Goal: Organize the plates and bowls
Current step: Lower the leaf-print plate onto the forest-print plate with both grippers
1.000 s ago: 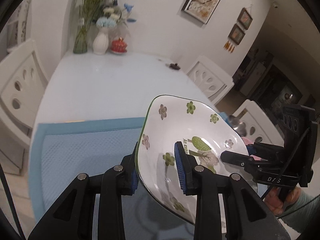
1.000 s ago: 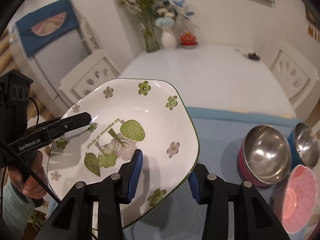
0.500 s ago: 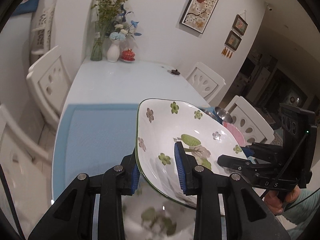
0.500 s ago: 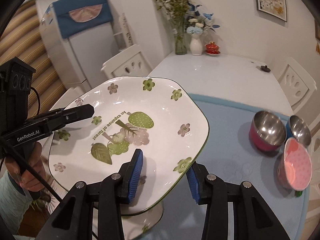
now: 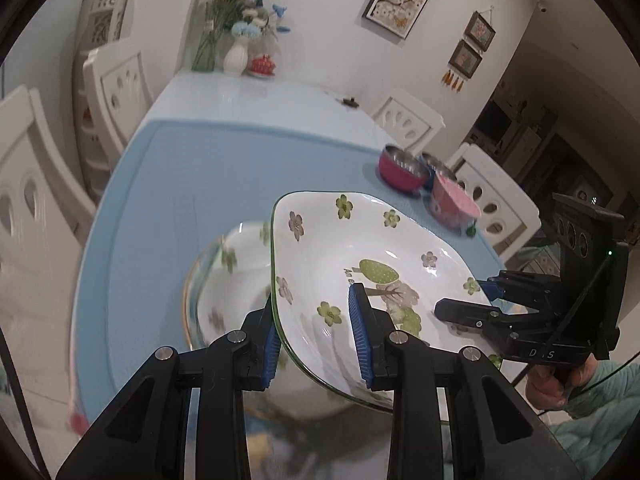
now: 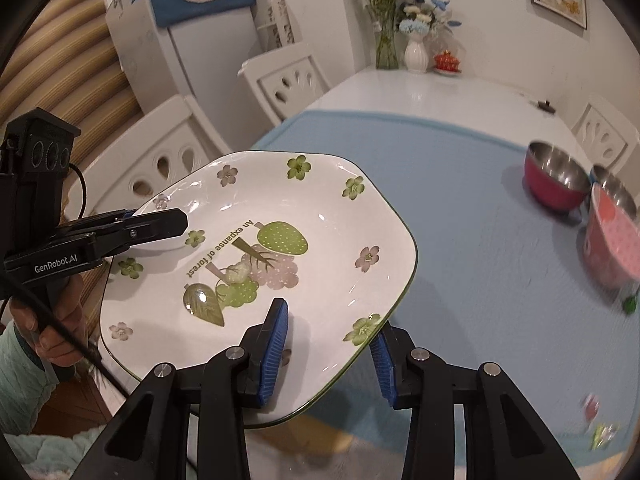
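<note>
A white square plate with green and pink flowers [image 5: 360, 248] is held in the air between both grippers. My left gripper [image 5: 316, 336] is shut on its left rim, one pad under and one pad inside. My right gripper [image 6: 328, 352] is shut on its opposite rim [image 6: 360, 332]. The same plate fills the right wrist view [image 6: 280, 224]. A second flowered plate [image 5: 228, 276], blurred, lies below on the blue mat. A red steel bowl [image 5: 402, 166], a blue steel bowl [image 5: 438, 162] and a pink bowl [image 5: 456, 202] stand at the mat's right.
The blue mat [image 5: 200, 176] covers the near half of a white table [image 5: 260, 96]. Vases with flowers [image 5: 236, 56] stand at the far end. White chairs [image 5: 120, 80] stand around the table. The bowls also show in the right wrist view [image 6: 556, 178].
Both grippers have lifted the plate higher and pulled it back toward the near table edge. The second plate below and the bowls have come into the left wrist view.
</note>
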Demonstrator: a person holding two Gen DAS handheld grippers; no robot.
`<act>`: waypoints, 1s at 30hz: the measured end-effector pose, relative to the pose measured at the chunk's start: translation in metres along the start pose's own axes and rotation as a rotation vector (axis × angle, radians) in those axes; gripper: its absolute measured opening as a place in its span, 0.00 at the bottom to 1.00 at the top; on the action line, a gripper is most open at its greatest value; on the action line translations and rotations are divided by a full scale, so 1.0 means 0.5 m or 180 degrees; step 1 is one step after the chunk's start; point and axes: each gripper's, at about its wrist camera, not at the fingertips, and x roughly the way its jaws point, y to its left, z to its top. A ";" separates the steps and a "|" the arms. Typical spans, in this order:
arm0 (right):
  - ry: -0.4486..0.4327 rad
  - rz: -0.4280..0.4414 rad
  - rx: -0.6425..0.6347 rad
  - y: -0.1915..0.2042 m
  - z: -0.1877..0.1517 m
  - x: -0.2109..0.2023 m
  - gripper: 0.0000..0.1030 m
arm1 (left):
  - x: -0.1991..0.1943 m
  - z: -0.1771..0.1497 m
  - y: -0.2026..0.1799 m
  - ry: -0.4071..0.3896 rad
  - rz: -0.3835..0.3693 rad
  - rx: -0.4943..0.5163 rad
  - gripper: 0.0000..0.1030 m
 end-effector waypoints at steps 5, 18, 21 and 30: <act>0.0140 0.0046 0.0028 0.015 -0.044 0.018 0.37 | 0.008 -0.049 0.021 0.0145 -0.0021 -0.0082 0.27; 0.0234 0.0004 0.0136 0.029 -0.044 0.043 0.37 | 0.043 -0.060 0.073 0.0339 -0.0038 -0.0180 0.26; 0.0315 -0.0030 0.0114 0.041 -0.042 0.050 0.37 | 0.054 -0.044 0.095 0.0417 -0.0107 -0.0281 0.26; 0.0508 -0.0009 0.0162 0.076 -0.034 0.057 0.37 | 0.077 0.027 0.122 0.0662 0.0147 -0.0266 0.29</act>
